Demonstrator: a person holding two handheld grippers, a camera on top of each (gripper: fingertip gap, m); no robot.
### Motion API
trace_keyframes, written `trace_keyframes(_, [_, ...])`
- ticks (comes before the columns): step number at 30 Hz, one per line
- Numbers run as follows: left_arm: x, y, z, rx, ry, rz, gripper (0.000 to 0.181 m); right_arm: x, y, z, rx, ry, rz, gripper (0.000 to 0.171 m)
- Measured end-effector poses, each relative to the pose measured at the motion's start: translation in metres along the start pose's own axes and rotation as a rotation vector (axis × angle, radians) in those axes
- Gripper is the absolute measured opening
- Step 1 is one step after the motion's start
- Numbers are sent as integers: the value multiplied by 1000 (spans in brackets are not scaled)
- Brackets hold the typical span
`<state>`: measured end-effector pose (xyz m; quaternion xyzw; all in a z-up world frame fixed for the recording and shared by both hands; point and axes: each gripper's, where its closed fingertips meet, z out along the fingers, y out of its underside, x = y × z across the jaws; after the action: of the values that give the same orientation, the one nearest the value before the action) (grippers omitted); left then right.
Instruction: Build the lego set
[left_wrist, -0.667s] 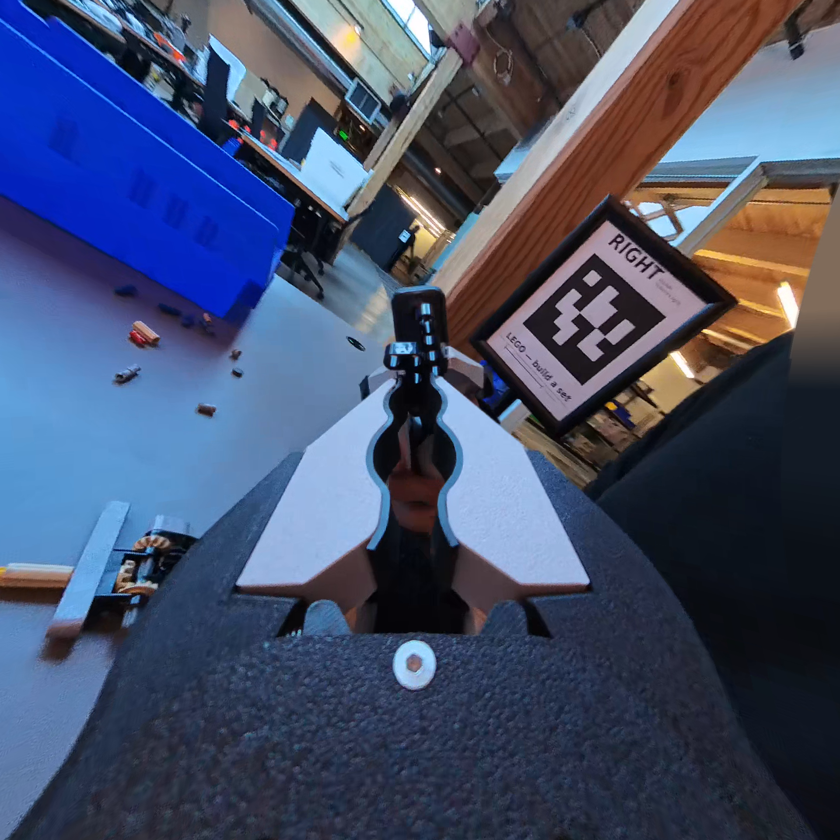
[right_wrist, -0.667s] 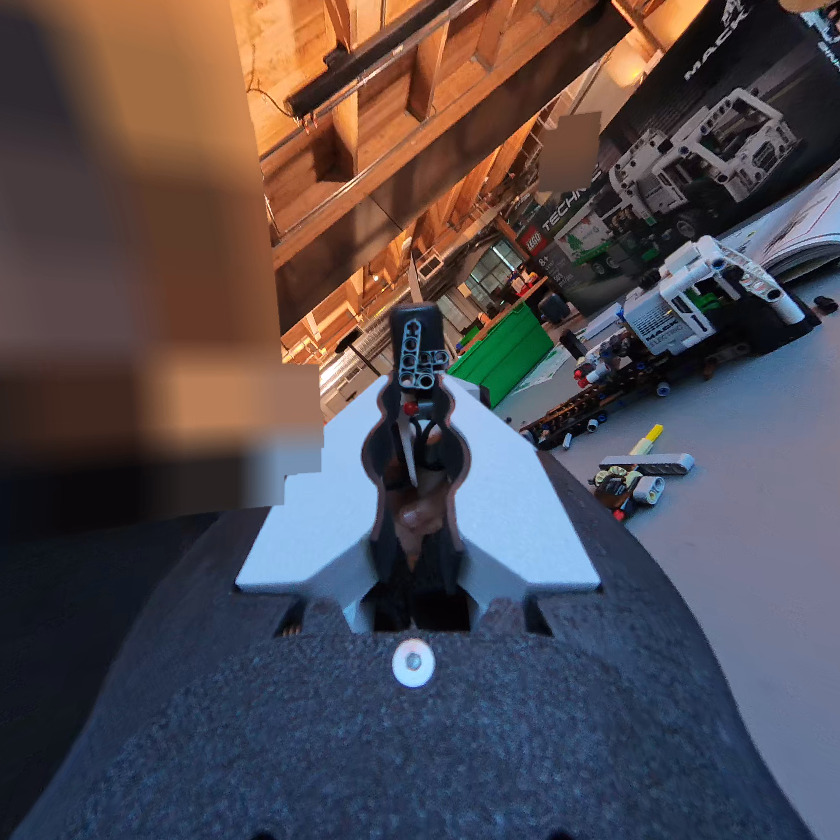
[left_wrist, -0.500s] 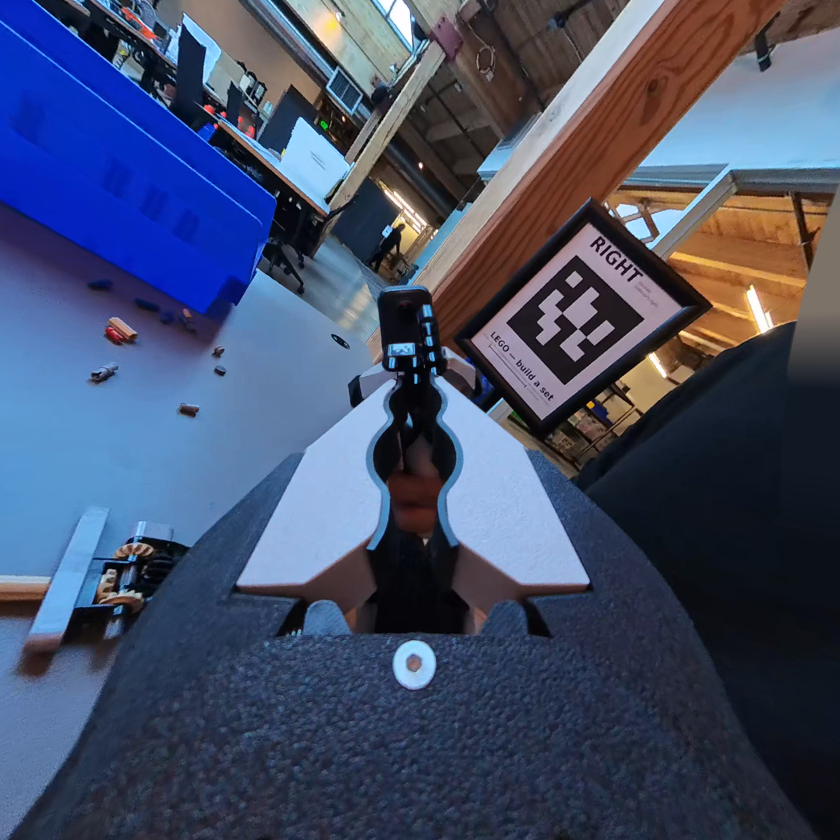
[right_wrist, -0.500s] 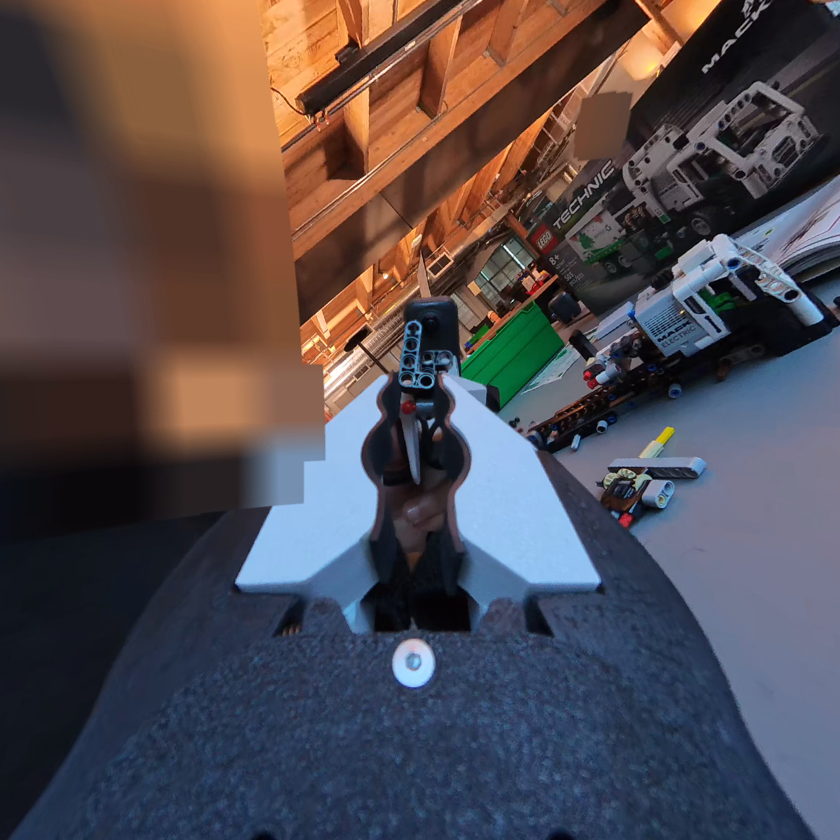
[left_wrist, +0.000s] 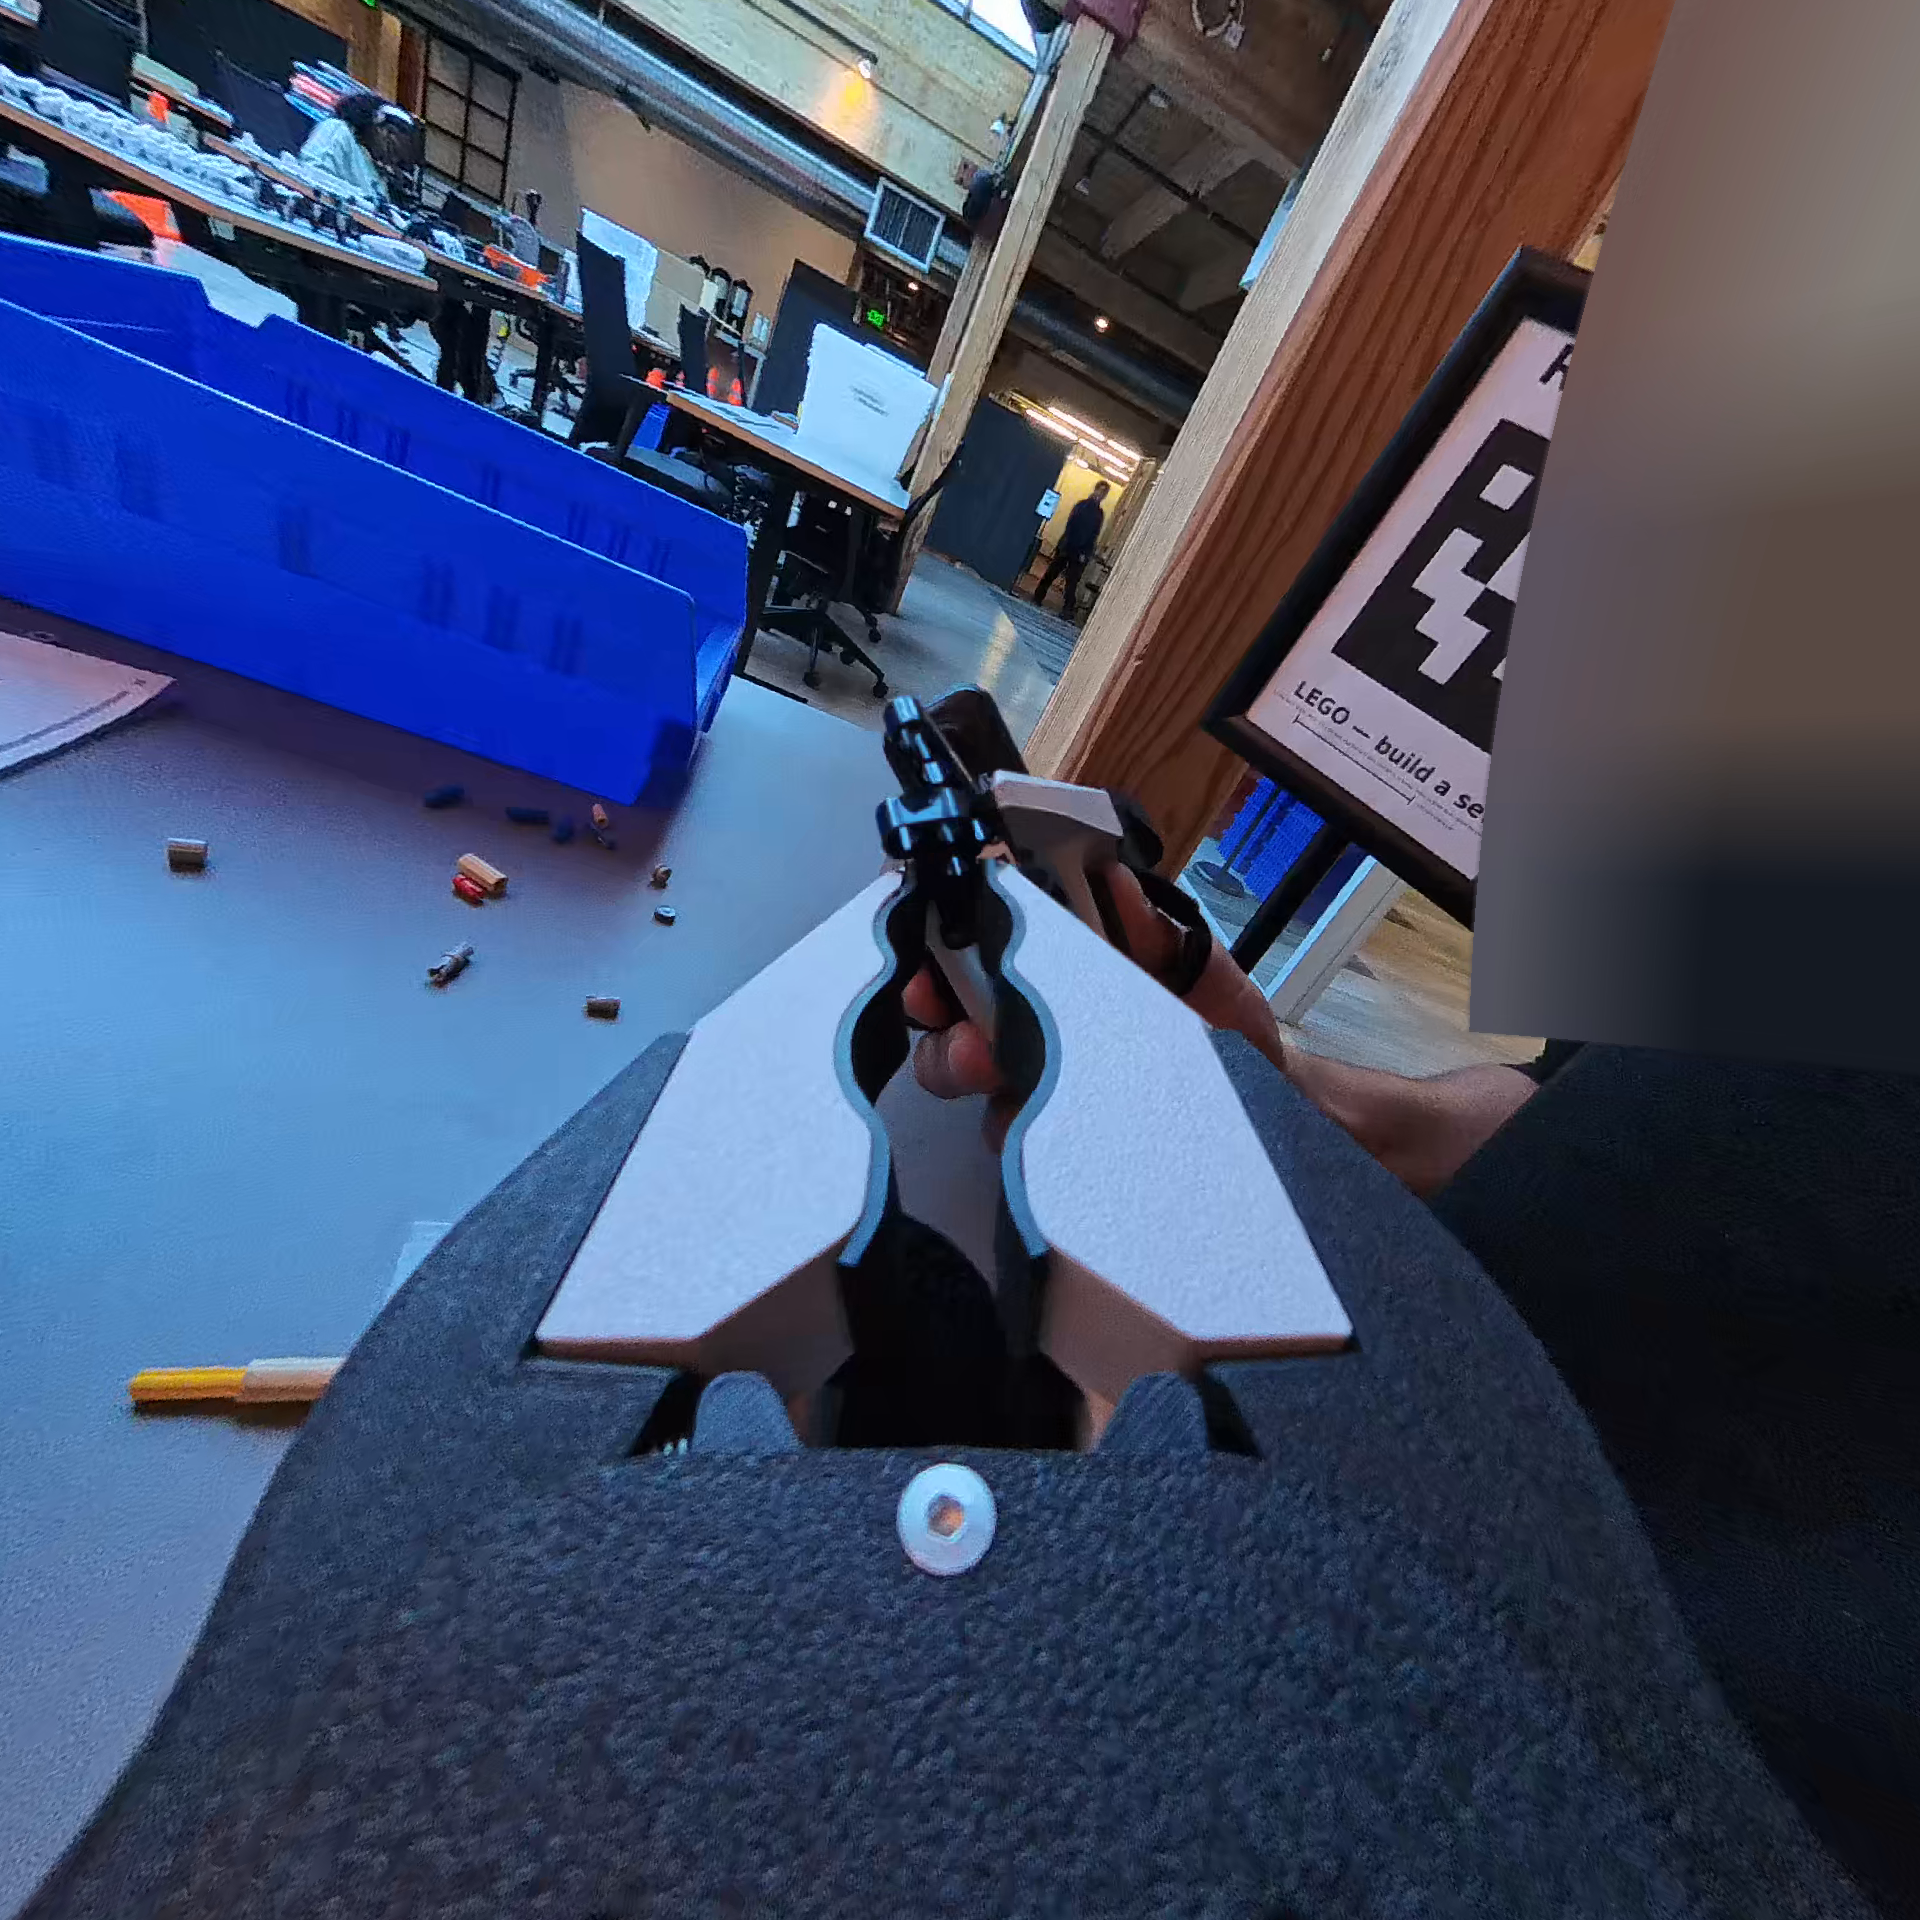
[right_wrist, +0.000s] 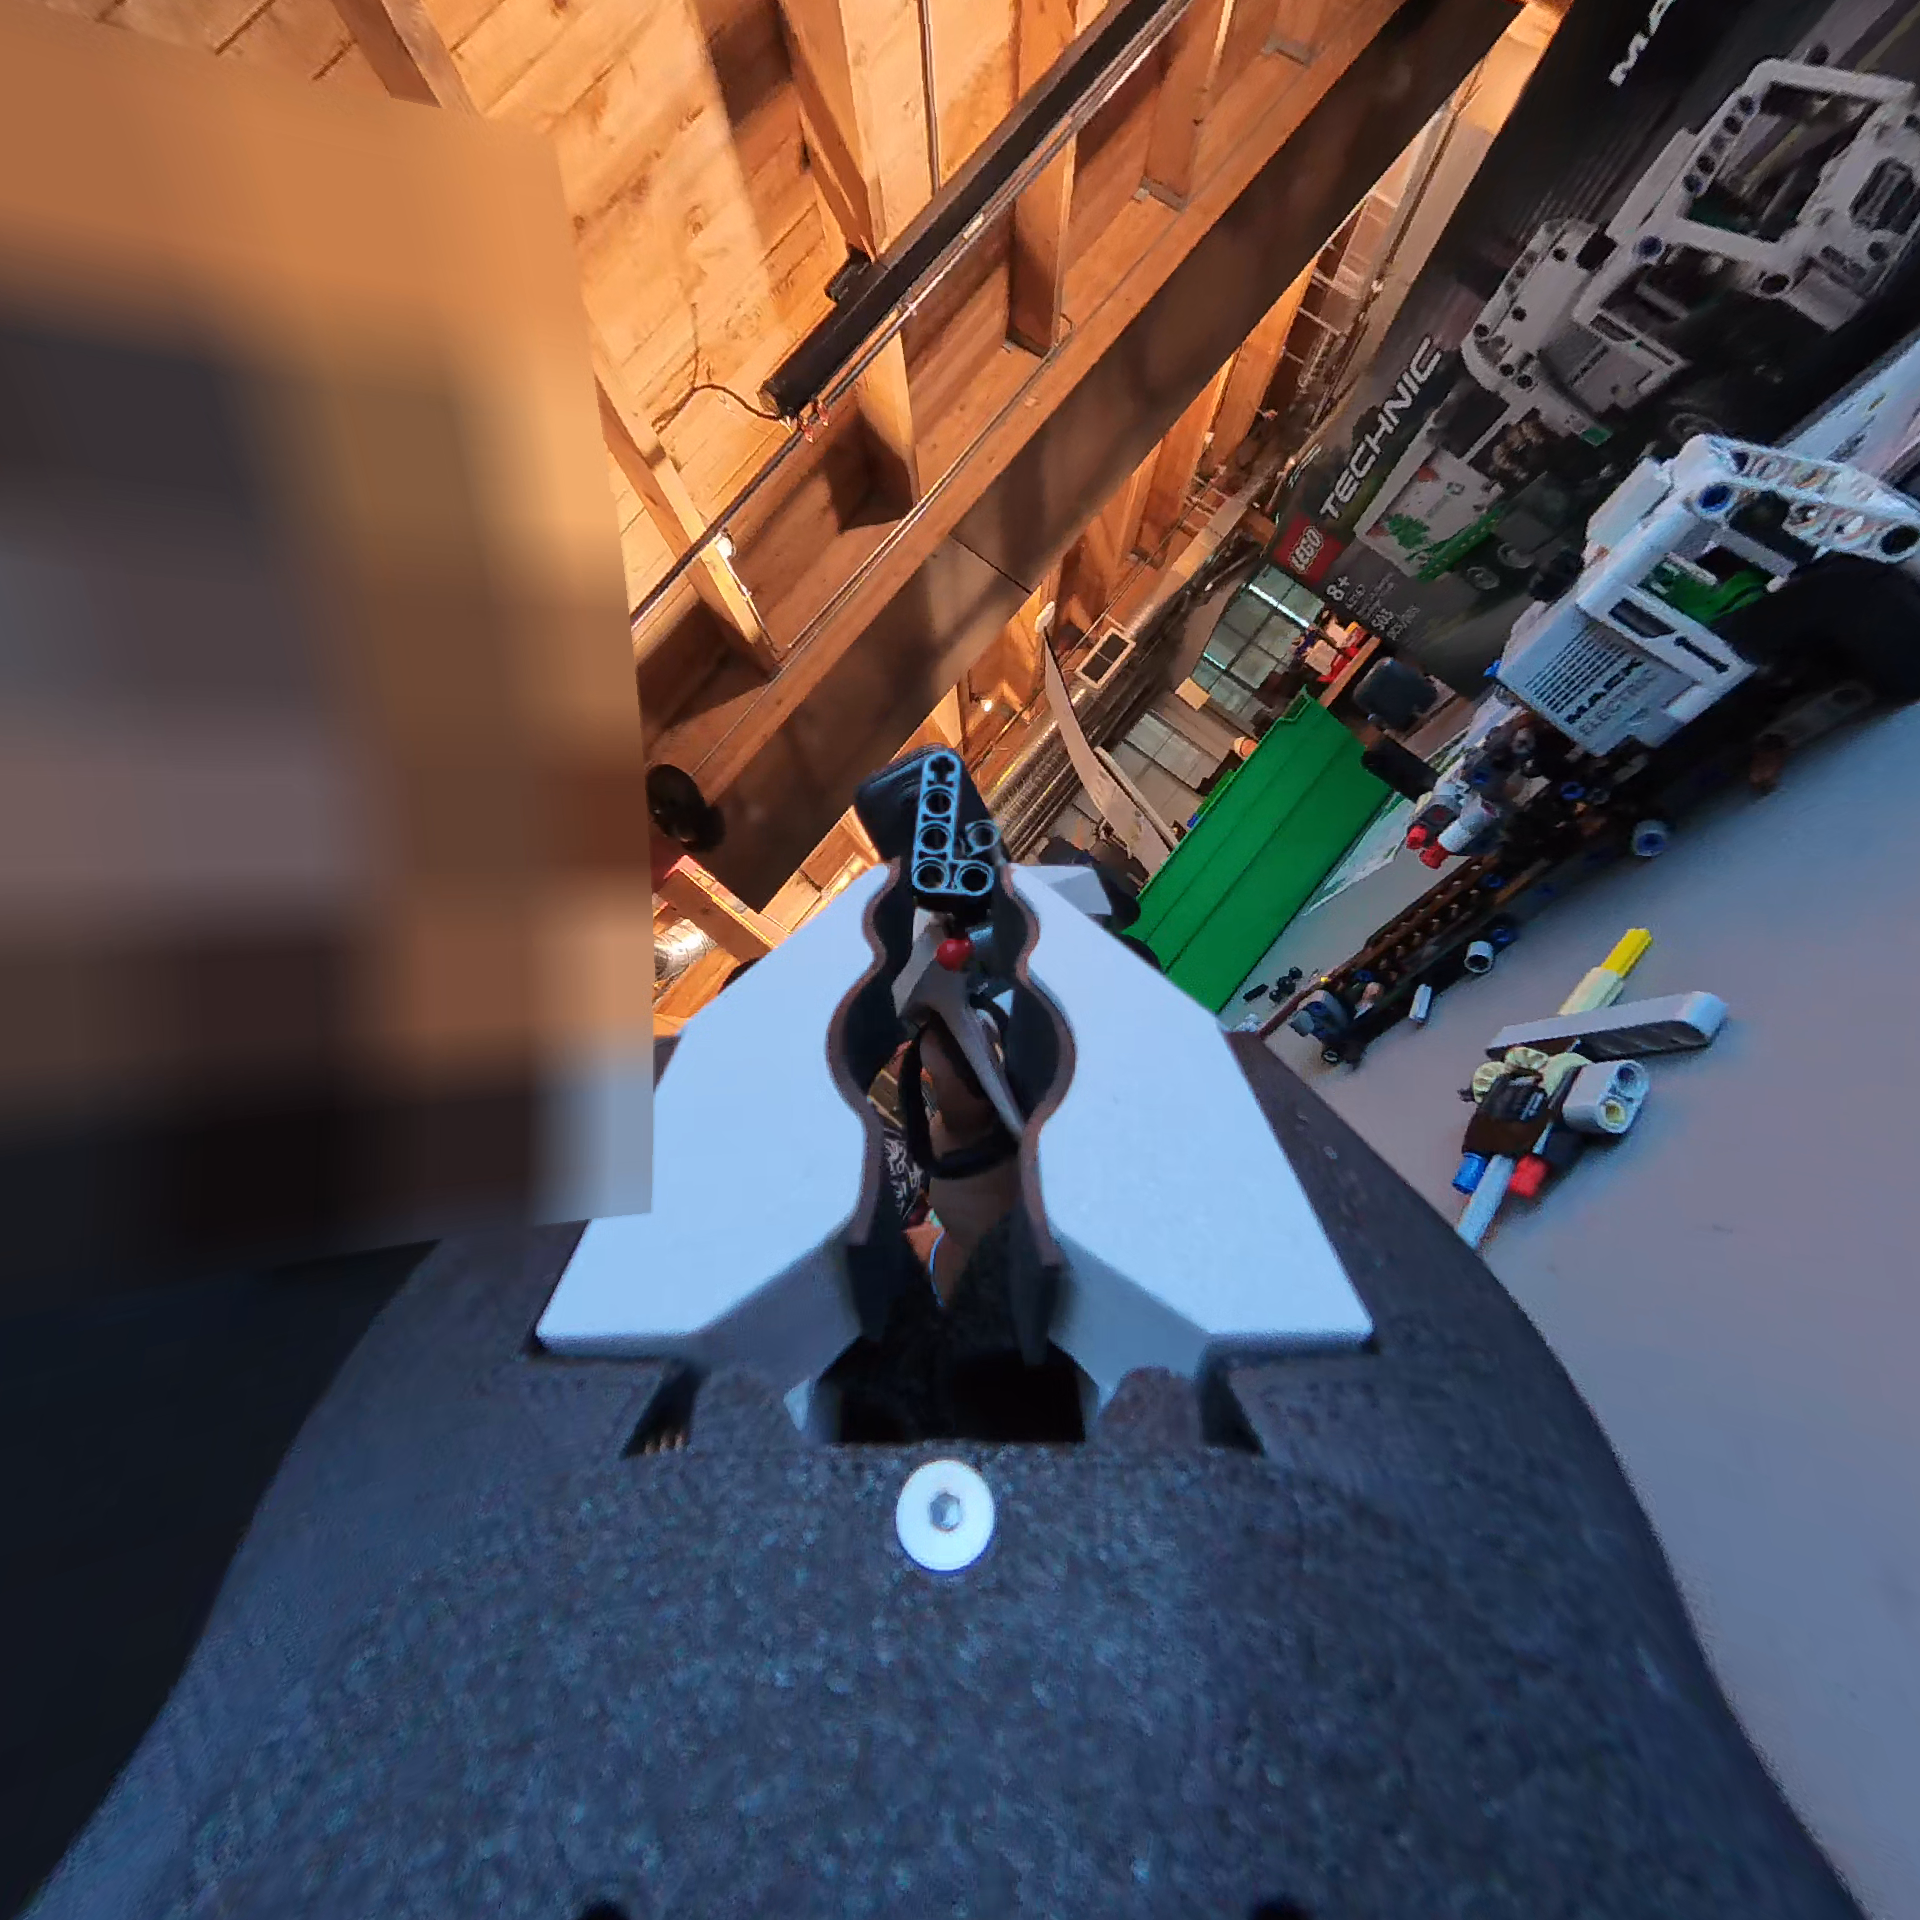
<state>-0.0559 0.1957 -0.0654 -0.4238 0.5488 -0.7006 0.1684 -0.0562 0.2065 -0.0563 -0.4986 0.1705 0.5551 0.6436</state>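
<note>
Both tongs (left_wrist: 940, 883) (right_wrist: 951, 904) pinch one dark lego piece (right_wrist: 943, 847) above scattered pegs (left_wrist: 480, 878).

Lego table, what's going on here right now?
A person is building a Lego set with a handheld gripper in each hand. Both are raised off the grey table and meet tip to tip. The left gripper and the right gripper are each shut on a small dark Lego piece, apparently pressing parts together. Loose pieces lie by a blue bin, and a half-built white truck stands in front of its box.
</note>
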Motion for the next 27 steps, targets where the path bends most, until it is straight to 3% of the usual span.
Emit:
trace_keyframes(1, [1,0,0,-2,12,-5,8,0,0,0,2,-2,-6,13])
trace_keyframes(27, [-4,5,-4,-33,50,-108,4,6,7,0,-69,89,-146,14])
